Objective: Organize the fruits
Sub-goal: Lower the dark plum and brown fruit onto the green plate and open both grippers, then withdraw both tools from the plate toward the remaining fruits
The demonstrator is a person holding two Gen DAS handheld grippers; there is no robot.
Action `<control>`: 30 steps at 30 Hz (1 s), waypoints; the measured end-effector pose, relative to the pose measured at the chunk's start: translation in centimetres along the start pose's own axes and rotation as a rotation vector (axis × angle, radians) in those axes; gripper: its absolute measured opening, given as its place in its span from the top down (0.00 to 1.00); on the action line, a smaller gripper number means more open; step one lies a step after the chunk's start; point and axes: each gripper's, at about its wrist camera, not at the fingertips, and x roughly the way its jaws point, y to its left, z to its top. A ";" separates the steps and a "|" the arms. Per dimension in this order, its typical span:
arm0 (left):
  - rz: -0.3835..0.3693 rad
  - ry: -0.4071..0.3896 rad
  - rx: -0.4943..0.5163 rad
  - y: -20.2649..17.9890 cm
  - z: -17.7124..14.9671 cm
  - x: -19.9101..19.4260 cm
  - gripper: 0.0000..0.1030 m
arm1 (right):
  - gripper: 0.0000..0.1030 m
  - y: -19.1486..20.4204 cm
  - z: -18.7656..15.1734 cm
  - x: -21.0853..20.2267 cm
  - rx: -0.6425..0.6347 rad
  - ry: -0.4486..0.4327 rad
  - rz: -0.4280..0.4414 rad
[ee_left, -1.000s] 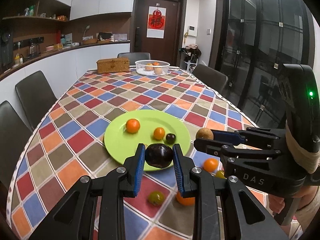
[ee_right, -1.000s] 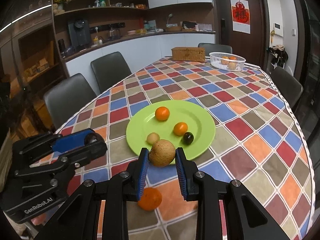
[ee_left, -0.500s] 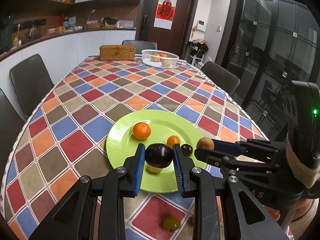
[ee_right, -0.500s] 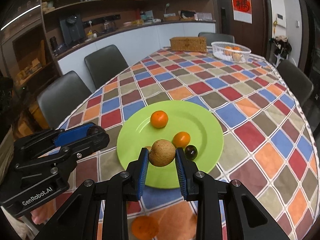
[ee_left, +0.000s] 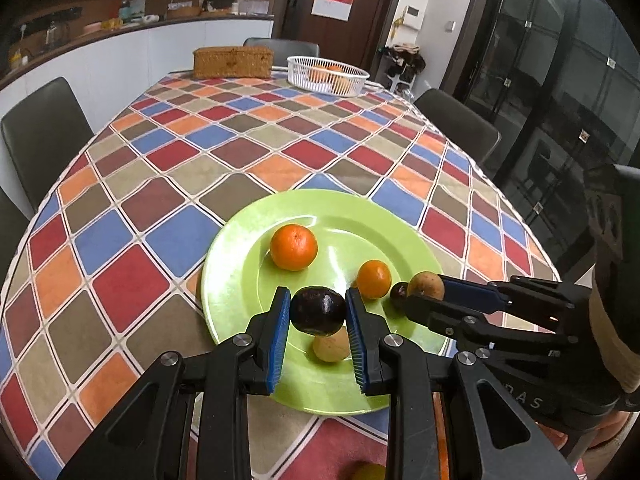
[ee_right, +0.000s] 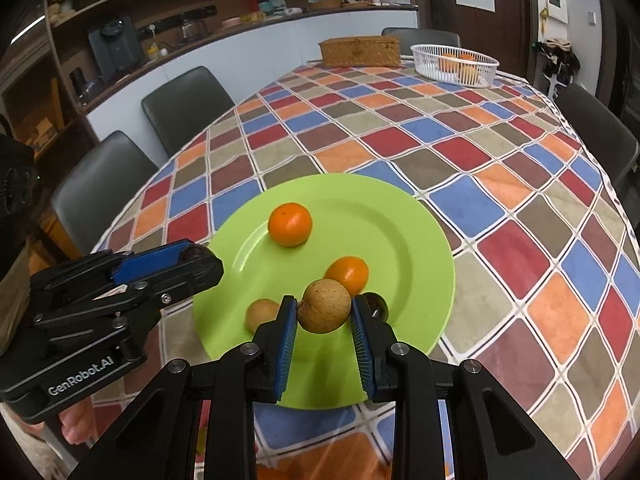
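My left gripper (ee_left: 318, 300) is shut on a dark purple round fruit (ee_left: 318, 311), held just above the near part of the green plate (ee_left: 236, 280). My right gripper (ee_right: 325, 308) is shut on a tan round fruit (ee_right: 325, 311) over the plate's (ee_right: 400, 216) near right side. On the plate lie a large orange (ee_left: 294, 247), a small orange (ee_left: 373, 279), a small dark fruit (ee_left: 399, 292) and a tan fruit (ee_left: 330, 346). The two grippers sit side by side; the right gripper (ee_left: 428, 292) shows at the right edge of the left wrist view.
The checked tablecloth (ee_left: 168, 184) covers a long table with dark chairs (ee_left: 40, 128) around it. A white basket (ee_left: 327, 73) of oranges and a wicker box (ee_left: 233, 62) stand at the far end. A yellow-green fruit (ee_left: 368, 472) lies on the cloth near me.
Both grippers have moved forward and down over the green plate, each still holding its fruit. The loose fruits on the near cloth have slipped below the fingers.
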 end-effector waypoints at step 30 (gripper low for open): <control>0.077 -0.096 0.037 -3.8 -1.7 -8.8 0.61 | 0.67 1.5 -1.3 -8.8 -0.053 -0.134 0.011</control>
